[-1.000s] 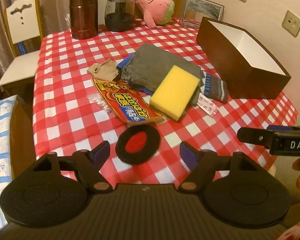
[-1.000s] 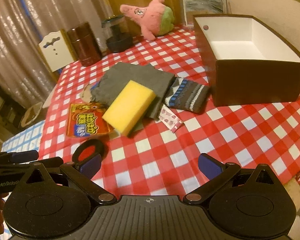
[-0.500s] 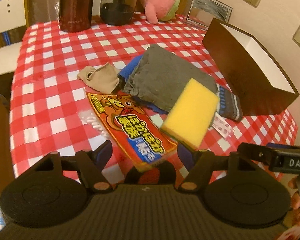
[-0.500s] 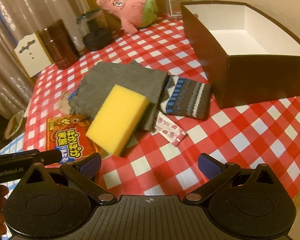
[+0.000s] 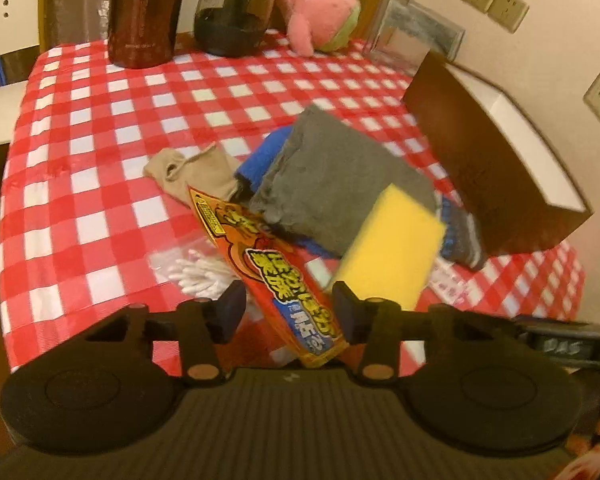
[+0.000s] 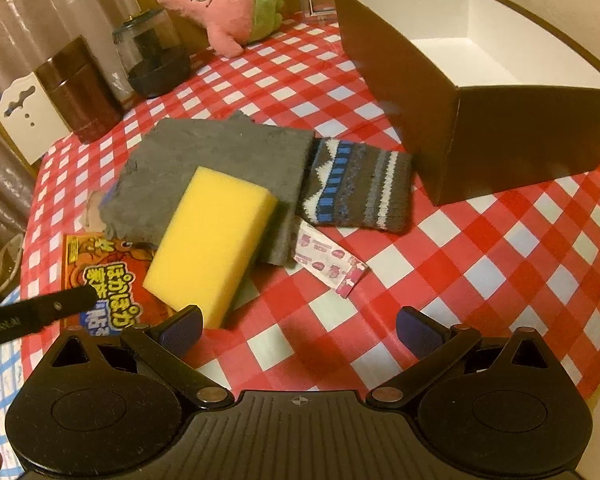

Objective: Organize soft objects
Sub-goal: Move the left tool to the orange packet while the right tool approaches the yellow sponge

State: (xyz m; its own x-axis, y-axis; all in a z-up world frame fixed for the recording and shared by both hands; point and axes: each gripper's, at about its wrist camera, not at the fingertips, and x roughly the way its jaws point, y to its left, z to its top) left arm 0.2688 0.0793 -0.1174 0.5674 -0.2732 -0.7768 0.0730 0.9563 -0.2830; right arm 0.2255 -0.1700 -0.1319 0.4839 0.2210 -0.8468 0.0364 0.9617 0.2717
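A yellow sponge (image 6: 210, 240) lies on a grey cloth (image 6: 216, 168), beside a patterned knit sock (image 6: 360, 188). An orange snack packet (image 5: 276, 268) lies in front, and a beige sock (image 5: 192, 172) sits to its left. A pink plush (image 6: 228, 4) sits at the far edge. A brown box with a white inside (image 6: 480, 92) stands at the right. My left gripper (image 5: 288, 312) is open, its jaws either side of the packet's near end. My right gripper (image 6: 298, 328) is open and empty above the tablecloth, near the sponge.
A brown canister (image 5: 144, 12) and a dark glass jar (image 5: 232, 8) stand at the table's far edge, with a picture frame (image 5: 416, 36) by the wall. A bag of cotton swabs (image 5: 196, 272) and a small pink sachet (image 6: 332, 268) lie on the cloth. A white chair (image 5: 4, 8) stands at the left.
Both grippers have moved forward over the table toward the pile. The left jaws now straddle the packet's near end; the black and red disc is out of view.
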